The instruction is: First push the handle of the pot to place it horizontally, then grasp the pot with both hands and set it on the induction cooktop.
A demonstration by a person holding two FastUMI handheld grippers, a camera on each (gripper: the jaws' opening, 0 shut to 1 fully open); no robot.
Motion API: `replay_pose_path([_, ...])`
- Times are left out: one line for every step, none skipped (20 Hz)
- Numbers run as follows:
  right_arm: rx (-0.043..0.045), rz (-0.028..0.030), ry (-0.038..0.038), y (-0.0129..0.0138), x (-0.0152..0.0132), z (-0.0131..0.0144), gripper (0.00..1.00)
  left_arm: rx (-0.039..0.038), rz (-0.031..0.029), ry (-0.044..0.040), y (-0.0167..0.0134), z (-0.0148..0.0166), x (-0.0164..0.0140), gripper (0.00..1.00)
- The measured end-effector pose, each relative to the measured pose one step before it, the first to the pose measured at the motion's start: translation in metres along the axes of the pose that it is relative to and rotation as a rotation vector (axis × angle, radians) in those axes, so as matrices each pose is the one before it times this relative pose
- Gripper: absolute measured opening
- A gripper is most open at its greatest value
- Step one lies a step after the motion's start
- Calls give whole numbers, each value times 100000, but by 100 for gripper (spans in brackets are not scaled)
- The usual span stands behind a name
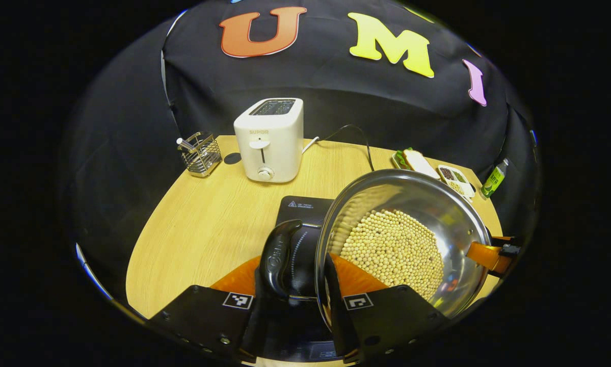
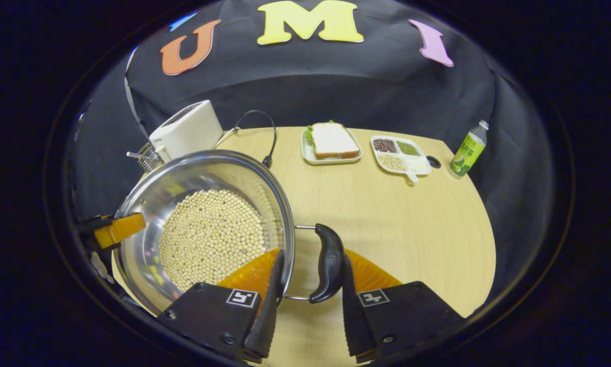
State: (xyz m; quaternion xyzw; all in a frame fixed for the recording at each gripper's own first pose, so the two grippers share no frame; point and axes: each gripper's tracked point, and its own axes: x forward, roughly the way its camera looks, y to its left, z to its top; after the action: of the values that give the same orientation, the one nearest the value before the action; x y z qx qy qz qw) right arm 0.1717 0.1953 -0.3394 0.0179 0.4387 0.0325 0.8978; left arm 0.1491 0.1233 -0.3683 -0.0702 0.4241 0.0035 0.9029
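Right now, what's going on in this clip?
A person is holding a steel pot of pale beans with two claws, one at each side handle. The left claw straddles the rim and left handle, above the induction cooktop. The right claw straddles the right handle. Whether the pot is resting on the cooktop or is above it is unclear. A toaster stands behind.

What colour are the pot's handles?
Black handles on a shiny silver pot, clearest in the right gripper view.

Even, bright light, seemingly from overhead; the surface (image 2: 387, 214) is sharp, glare streaks the pot (image 1: 437, 204), edges bend and dim.
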Motion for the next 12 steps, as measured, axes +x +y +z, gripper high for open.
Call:
replay_pose_path([465, -788, -236, 678, 211, 11, 55, 86, -549, 491, 550, -113, 387, 49])
replay_pose_path([-217, -432, -245, 503, 91, -79, 55, -201, 46, -496, 553, 13, 126, 49])
replay_pose_path([-229, -523, -2, 420, 254, -207, 55, 201, 78, -196, 525, -62, 330, 49])
replay_pose_path([329, -410, 428, 439, 218, -83, 55, 16, 254, 47, 473, -108, 176, 49])
replay_pose_path([100, -448, -146, 340, 121, -132, 55, -258, 97, 404, 232, -203, 229, 49])
replay_pose_path([-696, -352, -877, 245, -244, 300, 55, -156, -503, -587, 157, 127, 218, 49])
replay_pose_path([-472, -4, 9, 267, 326, -214, 55, -549, 123, -277, 255, -45, 175, 49])
replay_pose_path([87, -391, -420, 163, 63, 111, 55, -330, -280, 145, -27, 34, 68, 49])
replay_pose_path([-230, -517, 19, 92, 71, -80, 55, -561, -175, -16, 7, -192, -22, 49])
replay_pose_path([190, -882, -575, 10, -90, 28, 55, -447, -805, 600, 30, -314, 42, 49])
replay_pose_path([-351, -1033, -87, -47, -36, -75, 55, 62, -1088, -160, 179, -107, -74, 39])
replay_pose_path([369, -480, 797, 15, -64, -186, 55, 688, -530, -372, 109, 123, 104, 50])
